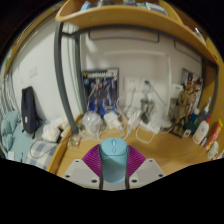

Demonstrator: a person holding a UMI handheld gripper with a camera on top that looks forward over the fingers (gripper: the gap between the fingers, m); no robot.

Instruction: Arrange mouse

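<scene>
On my far left a dark monitor stood at the edge of the wooden desk. Further along, a dark poster hung on the white wall, with some clear glass jars on the desk below it. Directly ahead of me, the mouse, pale blue-grey, sat between my gripper's 2 fingers, its nose pointing away from me. The purple pads lay close along both its sides, so I was gripping it, lifted just above the near desk edge. To the right a white cable looped down the wall, and further right a row of bottles crowded the desk's corner. A wooden shelf ran overhead.
</scene>
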